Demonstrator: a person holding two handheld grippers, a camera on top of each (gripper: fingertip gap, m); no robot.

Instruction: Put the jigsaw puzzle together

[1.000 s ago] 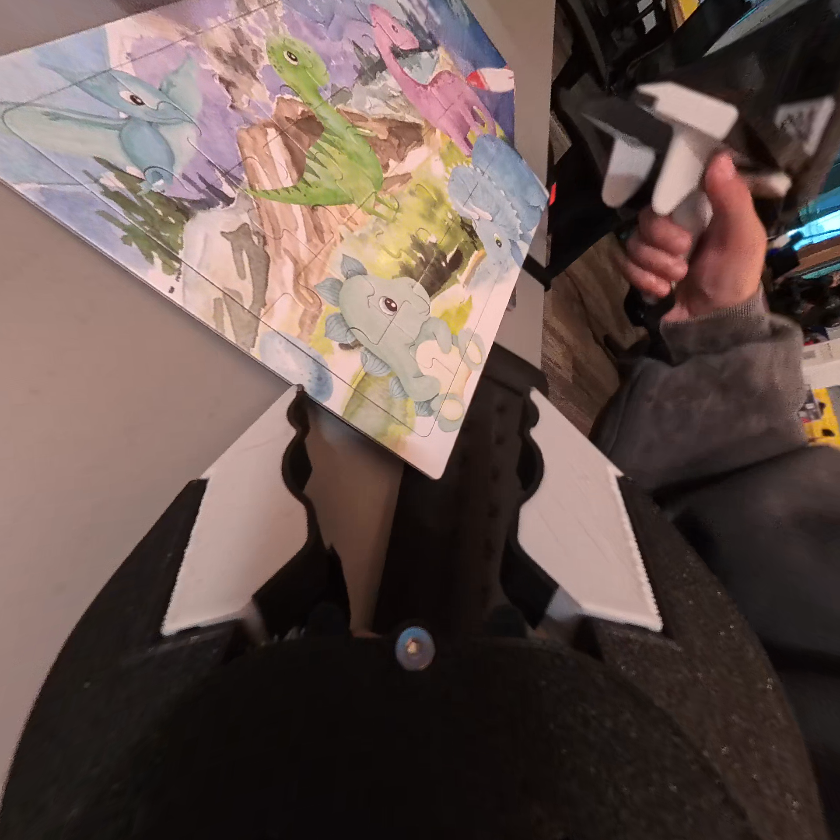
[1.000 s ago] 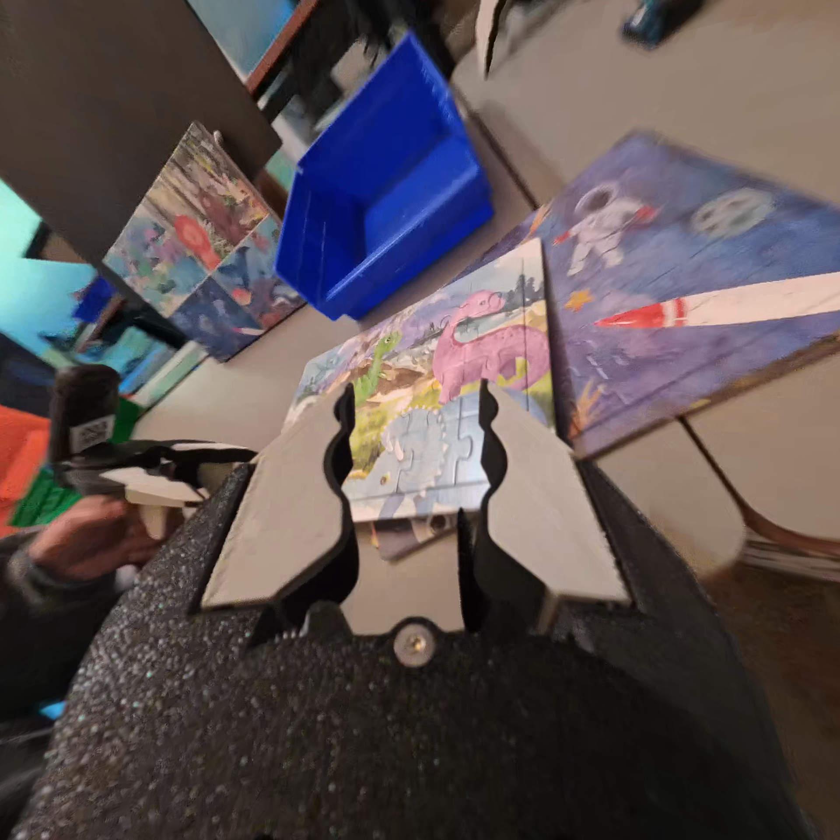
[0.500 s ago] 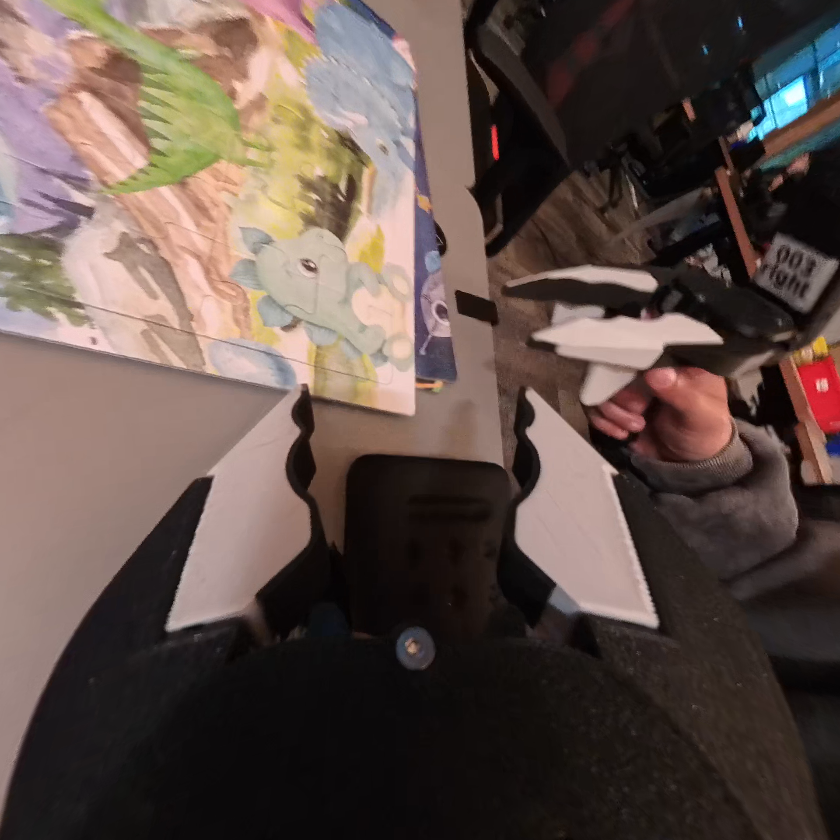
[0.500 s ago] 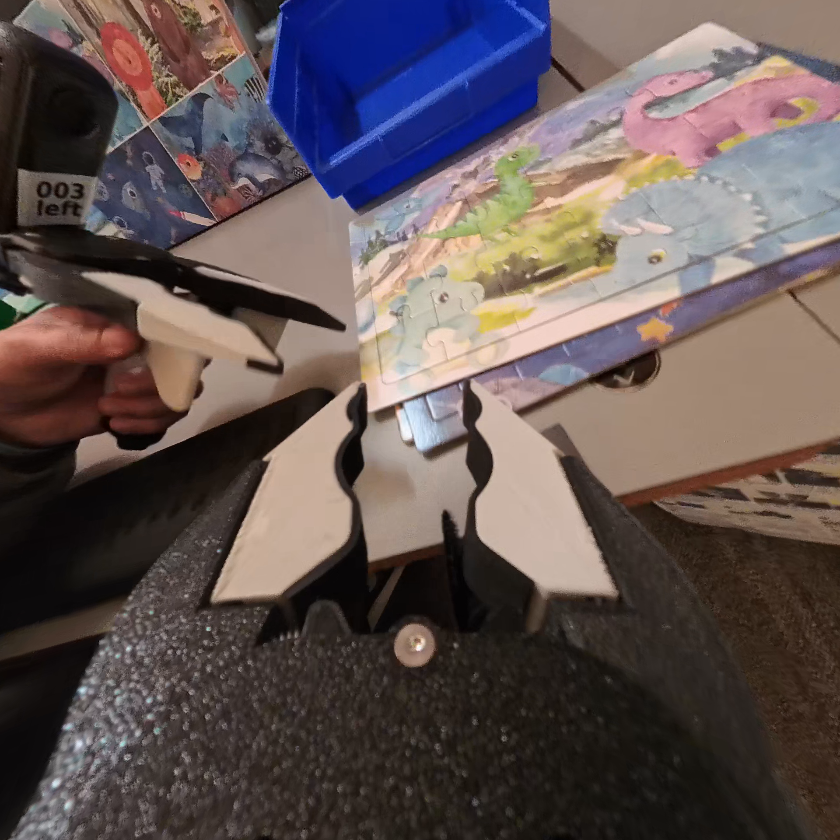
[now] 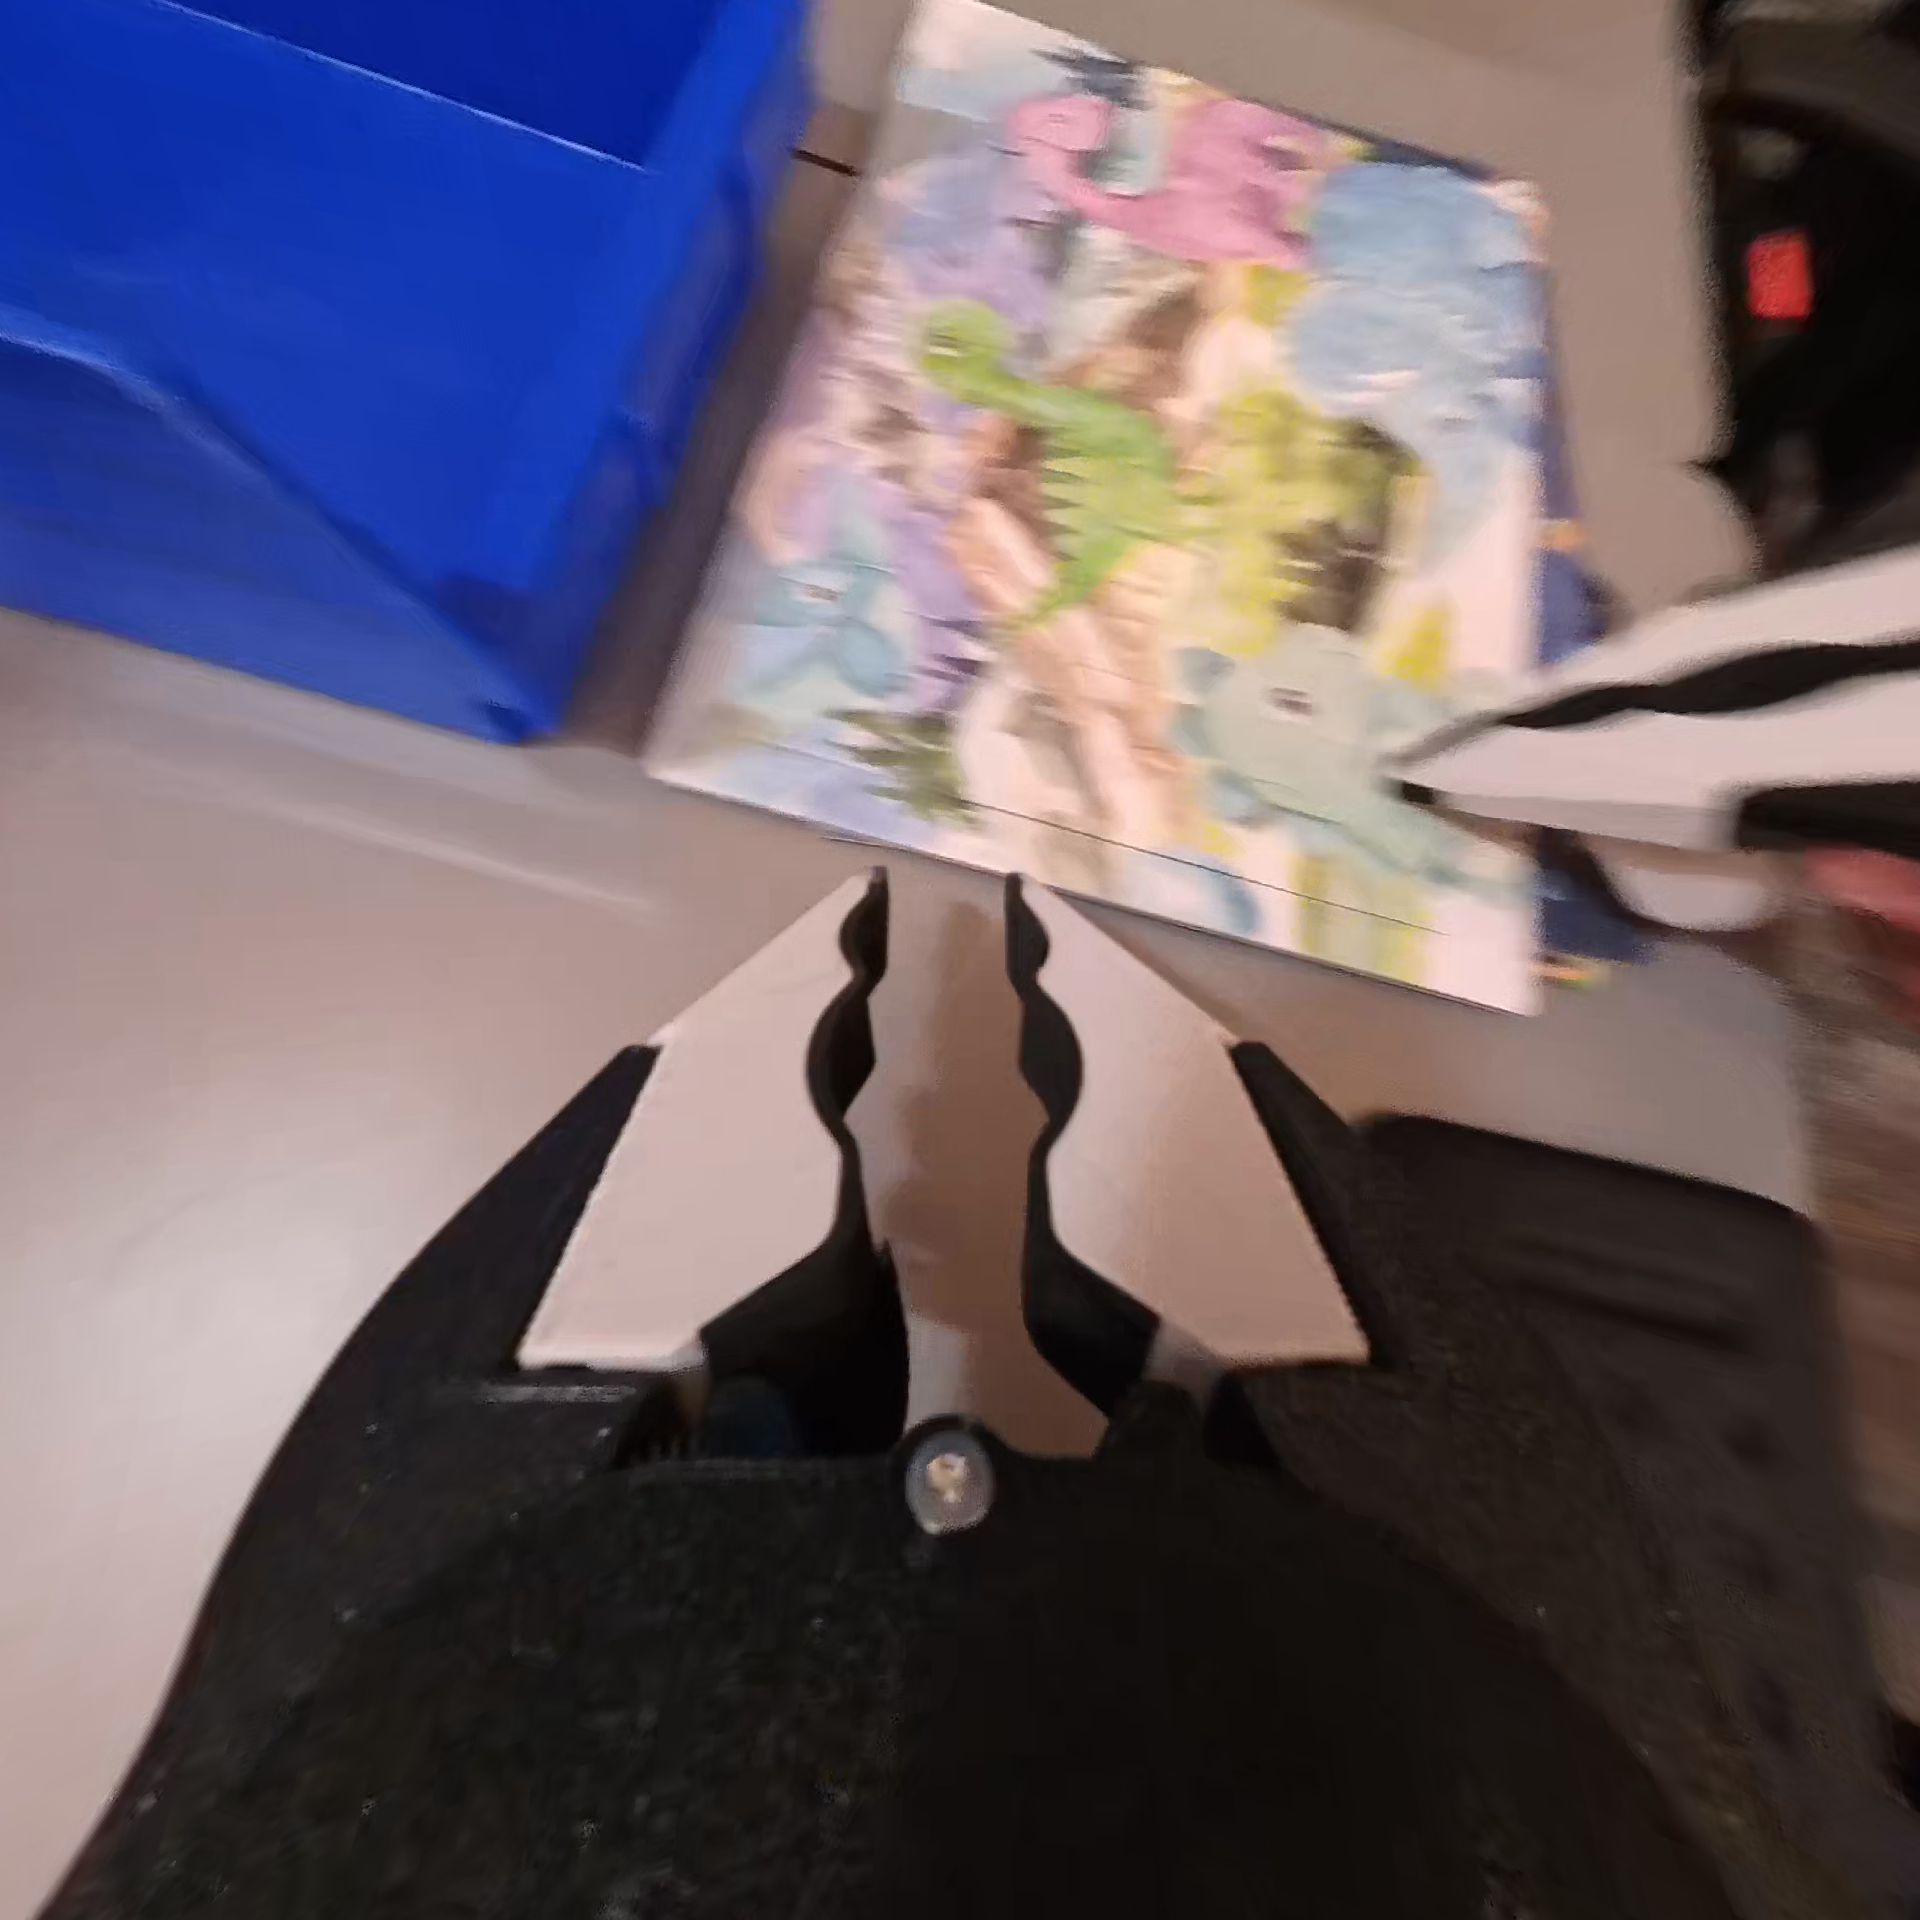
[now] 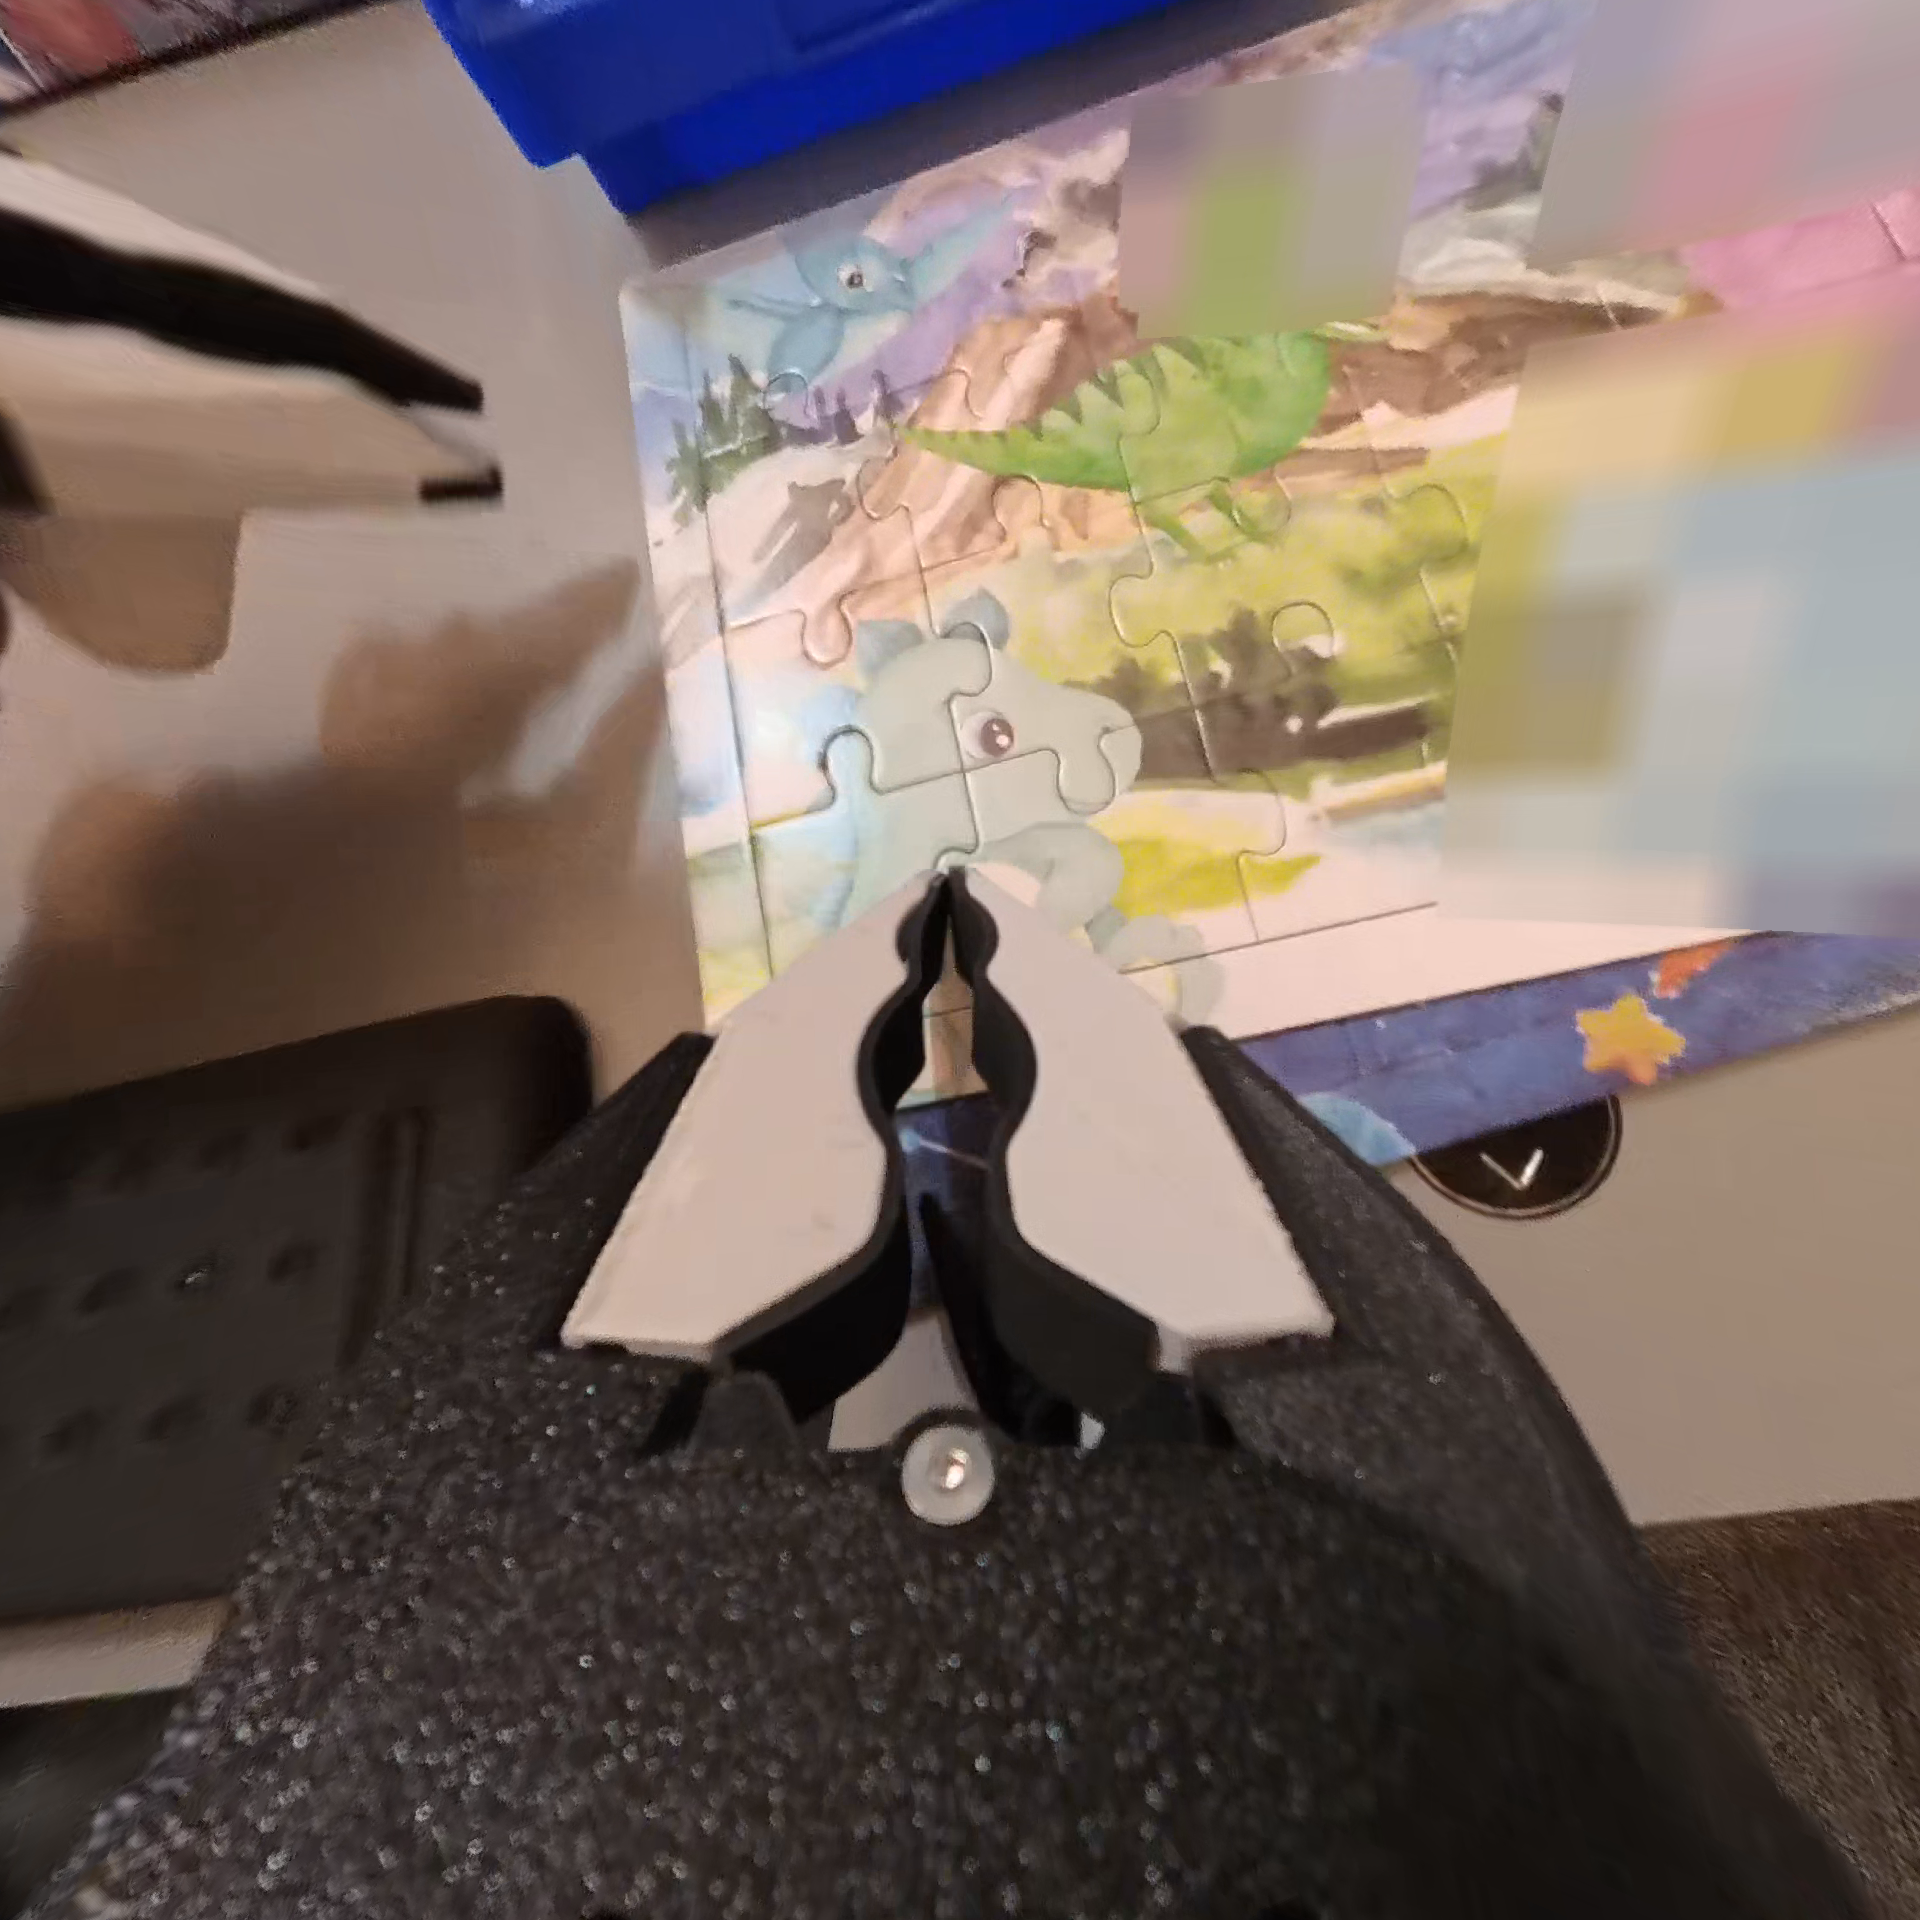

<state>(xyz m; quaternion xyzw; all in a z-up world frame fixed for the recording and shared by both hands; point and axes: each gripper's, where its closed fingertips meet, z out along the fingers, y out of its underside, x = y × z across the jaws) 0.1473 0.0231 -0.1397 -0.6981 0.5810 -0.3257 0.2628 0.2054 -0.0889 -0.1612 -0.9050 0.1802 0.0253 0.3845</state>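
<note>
The assembled dinosaur jigsaw puzzle (image 6: 1039, 582) lies flat on the grey table, partly on top of a dark blue space puzzle (image 6: 1558, 1023). My right gripper (image 6: 951, 883) is shut with nothing between its jaws, its tips over the pale green dinosaur near the puzzle's near edge. I cannot tell whether they touch it. My left gripper (image 5: 948, 906) is open by a narrow gap and empty, just short of the puzzle (image 5: 1143, 520) edge. This view is blurred. The right gripper shows at the right of the left wrist view (image 5: 1662, 748), and the left gripper shows at the left of the right wrist view (image 6: 260, 416).
A blue plastic bin (image 5: 312, 312) stands behind and left of the puzzle and also shows in the right wrist view (image 6: 779, 83). A black perforated object (image 6: 260, 1195) sits at the table's near edge. A round black grommet (image 6: 1507, 1164) is set in the table (image 5: 312, 935).
My right gripper has shut and moved forward over the puzzle's near edge. My left gripper's jaws have narrowed, and it has swung to face the puzzle and the blue bin.
</note>
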